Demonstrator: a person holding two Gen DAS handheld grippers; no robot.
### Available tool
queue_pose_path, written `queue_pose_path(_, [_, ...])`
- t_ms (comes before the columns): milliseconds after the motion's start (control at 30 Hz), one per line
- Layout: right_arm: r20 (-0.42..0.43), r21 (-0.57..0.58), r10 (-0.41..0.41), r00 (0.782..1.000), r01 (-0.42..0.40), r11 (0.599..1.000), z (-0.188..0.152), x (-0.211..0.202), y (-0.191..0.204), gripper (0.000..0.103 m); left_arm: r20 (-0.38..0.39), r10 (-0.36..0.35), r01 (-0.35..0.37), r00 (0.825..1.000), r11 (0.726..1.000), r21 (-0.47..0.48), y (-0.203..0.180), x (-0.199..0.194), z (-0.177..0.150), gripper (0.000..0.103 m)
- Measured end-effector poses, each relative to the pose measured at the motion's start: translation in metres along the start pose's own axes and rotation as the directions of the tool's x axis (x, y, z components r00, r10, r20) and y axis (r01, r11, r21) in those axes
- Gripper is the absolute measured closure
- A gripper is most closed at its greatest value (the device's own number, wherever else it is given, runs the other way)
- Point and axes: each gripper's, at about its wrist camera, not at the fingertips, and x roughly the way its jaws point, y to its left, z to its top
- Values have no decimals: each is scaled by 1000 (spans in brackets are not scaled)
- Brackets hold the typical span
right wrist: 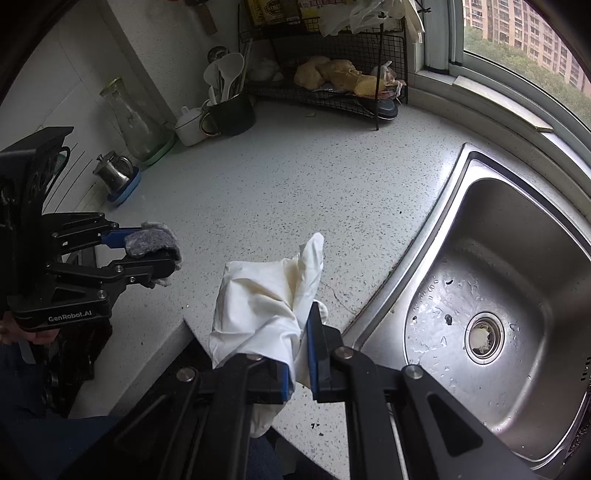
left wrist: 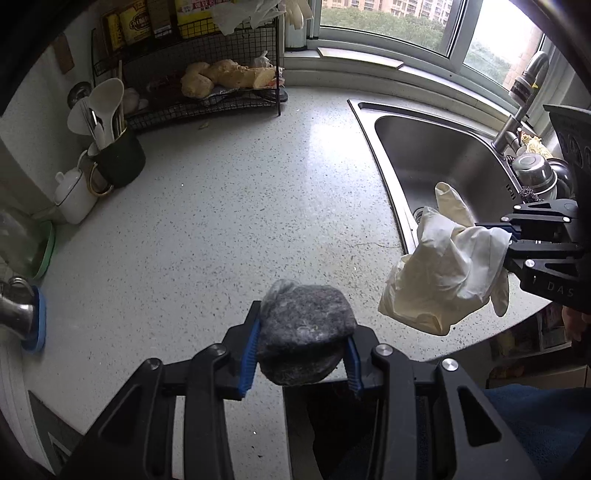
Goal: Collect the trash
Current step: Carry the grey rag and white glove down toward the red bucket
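Left gripper (left wrist: pixel 303 354) points steeply down over the countertop (left wrist: pixel 221 221), blue pads clamped on a grey felt pad (left wrist: pixel 304 332) that bulges up between the fingers, lifted clear of the surface. Right gripper (right wrist: pixel 299 354) also tilts steeply down, jaws pressed together on a crumpled white glove (right wrist: pixel 266 302); the glove hangs and fans out ahead of the fingertips, off the counter.

From the left wrist view the right gripper sits to the right of the left one, near the sink (left wrist: pixel 424 155) edge, glove dangling over the counter's front corner. Part of a hand (right wrist: pixel 26 332) shows under the left gripper body in the right wrist view.

Speckled pale counter ahead of both claws. Steel sink to the right, wet, with a drain (right wrist: pixel 484 338) holding a whitish scrap. Far ahead: wire rack (left wrist: pixel 207 96) with bread-like lumps, utensil holder (left wrist: pixel 118 158), white pot (left wrist: pixel 74 192). Window (left wrist: pixel 388 22) behind the sink.
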Motion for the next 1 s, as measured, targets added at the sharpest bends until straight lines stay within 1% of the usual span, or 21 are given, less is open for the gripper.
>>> queue_pose_path(267, [6, -97, 55, 998, -55, 994, -58, -34, 14, 96, 24, 57, -56, 998, 996, -67, -49, -40, -64, 67])
queue_pose_path(367, [6, -125, 72, 997, -70, 990, -79, -45, 20, 96, 16, 73, -71, 997, 993, -96, -72, -48, -90, 67])
queue_pose_path(567, [-13, -172, 105, 994, -106, 979, -123, -60, 32, 96, -8, 71, -71, 997, 989, -129, -115, -54, -138, 67])
queue_pose_path(733, [-42, -190, 115, 993, -121, 974, -149, -59, 35, 96, -32, 67, -71, 997, 986, -150, -138, -55, -164, 67])
queue_pose_path(833, [-51, -205, 95, 994, -104, 973, -157, -53, 34, 96, -54, 66, -74, 996, 984, -164, -141, -51, -172, 67])
queue_pose_path(933, [-65, -184, 98, 993, -109, 977, -164, -44, 31, 96, -80, 60, -73, 995, 983, -168, -143, -43, -178, 67])
queue_pose_path(1000, [-75, -184, 79, 994, -92, 979, -168, -37, 31, 96, -96, 53, -69, 994, 983, -172, -143, -35, -181, 67])
